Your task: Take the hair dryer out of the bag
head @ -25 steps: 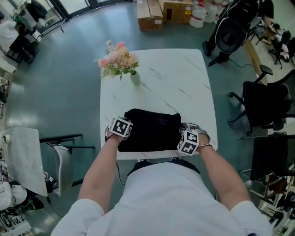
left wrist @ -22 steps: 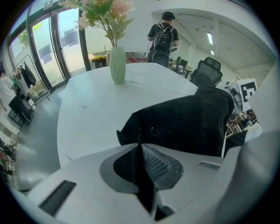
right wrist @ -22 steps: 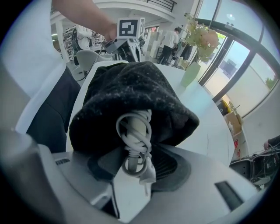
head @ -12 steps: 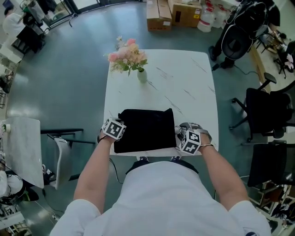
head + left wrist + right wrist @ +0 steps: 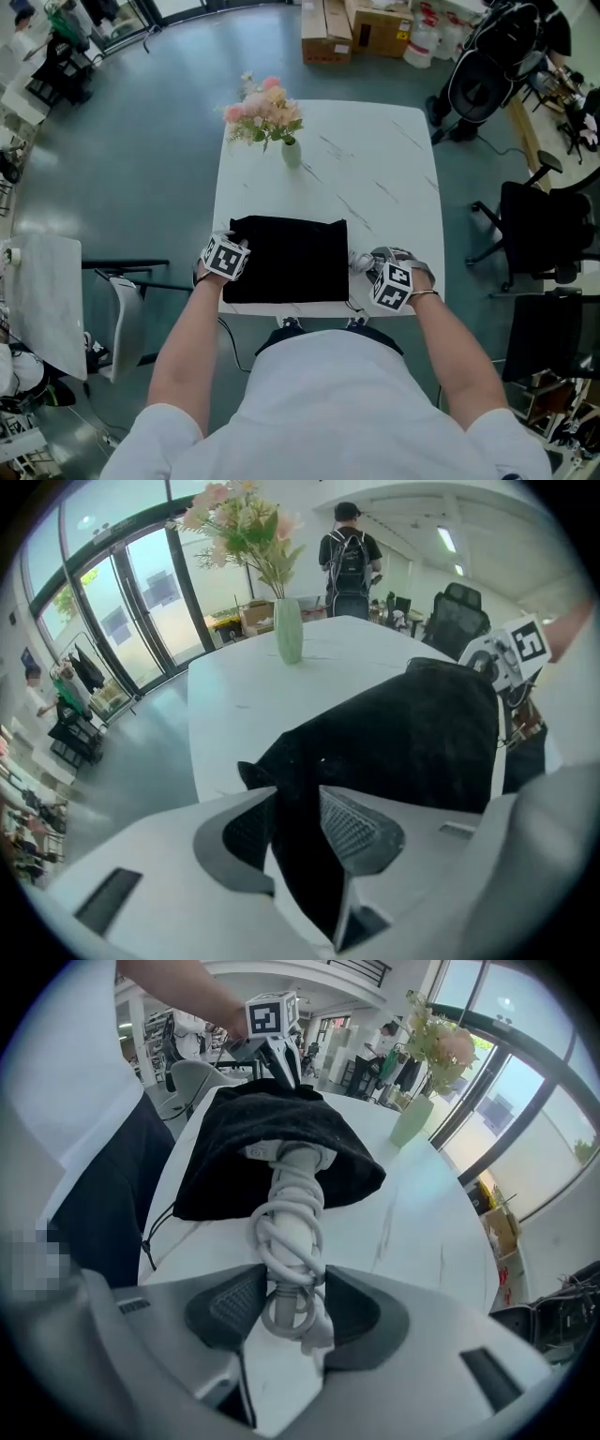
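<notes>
I am in the pulling-out step. The bag [image 5: 291, 258] lies flat at the 6 o'clock edge of the table [image 5: 375, 159], with its mouth facing 3 o'clock in the head view. My right gripper [image 5: 292, 1305] is at that mouth. Its jaws are clamped on the handle of the hair dryer [image 5: 298, 1171], pressing on the white cord [image 5: 281, 1241] wound around it. Only the handle end sticks out. The body of the dryer is inside the black fabric, so I judge the job barely half done.

My left gripper [image 5: 292, 808] is at the bag's 9 o'clock end, the closed bottom. Its jaws have just been opening, and a fold of bag cloth stands loosely between the pads without being pinched. That leaves nothing anchoring the bag.

The next move, as I read it, calls for two things. I need to re-grip or pin the bag at 9 o'clock, then draw the handle away toward 3 o'clock, low and level, so the dryer slides out instead of dragging the bag with it. The loose cord loops could snag on the mouth. The vase of flowers [image 5: 265, 117], at 11 o'clock and well apart, is not in the way.
</notes>
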`<state>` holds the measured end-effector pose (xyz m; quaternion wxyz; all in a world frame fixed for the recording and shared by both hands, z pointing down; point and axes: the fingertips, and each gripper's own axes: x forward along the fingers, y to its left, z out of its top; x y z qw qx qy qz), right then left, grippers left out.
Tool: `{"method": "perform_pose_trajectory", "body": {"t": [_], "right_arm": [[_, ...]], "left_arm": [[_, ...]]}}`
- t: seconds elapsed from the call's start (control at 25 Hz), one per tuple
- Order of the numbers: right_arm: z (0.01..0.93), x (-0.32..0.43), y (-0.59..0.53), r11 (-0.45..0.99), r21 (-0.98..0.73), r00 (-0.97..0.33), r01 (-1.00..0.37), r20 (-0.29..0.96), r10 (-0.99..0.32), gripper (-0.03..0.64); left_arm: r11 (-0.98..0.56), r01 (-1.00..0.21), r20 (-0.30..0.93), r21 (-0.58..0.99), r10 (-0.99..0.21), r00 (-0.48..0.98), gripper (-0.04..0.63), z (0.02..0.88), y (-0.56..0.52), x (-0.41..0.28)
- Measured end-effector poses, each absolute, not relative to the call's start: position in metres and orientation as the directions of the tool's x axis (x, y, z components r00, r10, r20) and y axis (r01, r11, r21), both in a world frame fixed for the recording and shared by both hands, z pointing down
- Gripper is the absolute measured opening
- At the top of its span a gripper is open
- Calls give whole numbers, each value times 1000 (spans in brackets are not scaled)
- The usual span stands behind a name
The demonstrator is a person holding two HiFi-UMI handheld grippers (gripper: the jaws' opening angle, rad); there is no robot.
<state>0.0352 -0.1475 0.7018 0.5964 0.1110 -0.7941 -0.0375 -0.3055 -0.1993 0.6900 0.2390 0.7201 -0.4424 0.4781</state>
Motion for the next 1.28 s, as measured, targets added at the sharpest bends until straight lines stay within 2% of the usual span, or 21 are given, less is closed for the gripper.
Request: {"method": "perform_pose_trajectory", "body": {"t": [0.08, 0.16, 0.28, 0.44, 0.64, 0.76, 0.84, 1.04, 1.12, 1.2, 1.28], "right_arm": [[703, 36, -148, 970, 195, -266, -148, 936, -229, 210], [701, 36, -148, 968, 187, -283, -166, 932, -229, 223], [694, 35, -145, 970, 148, -321, -193, 925, -205, 265], [677, 26, -146, 965, 114, -377, -237, 904, -200, 269], [679, 3, -147, 974, 110, -374, -196, 910, -178, 270], [687, -7, -148, 985, 103, -345, -138, 927, -146, 270], [685, -12, -148, 989, 89, -344, -119, 930, -125, 273], [671, -16, -147, 984, 53, -386, -168, 915, -115, 273], [671, -20, -151, 979, 58, -397, -197, 908, -134, 272], [676, -26, -152, 979, 70, -391, -189, 910, -140, 272], [680, -33, -152, 981, 82, -381, -175, 913, -145, 272]], "left_arm": [[-499, -866, 876, -19, -425, 226, 189, 677, -196, -298], [-542, -840, 850, 41, -423, 315, 196, 664, -188, -283], [-683, -725, 842, 82, -342, 418, 196, 659, -166, -246], [-847, -532, 899, 11, -225, 377, 198, 679, -144, -210], [-902, -432, 942, -8, -152, 299, 199, 703, -143, -194], [-908, -417, 959, -26, -141, 248, 198, 716, -145, -193], [-893, -450, 957, 13, -119, 263, 187, 719, -144, -194], [-865, -498, 945, 67, -105, 309, 163, 718, -141, -193], [-869, -490, 946, 64, -104, 307, 123, 718, -139, -190], [-872, -486, 945, 57, -109, 307, 51, 718, -138, -187], [-871, -490, 947, 45, -119, 299, 37, 718, -137, -186]]}}
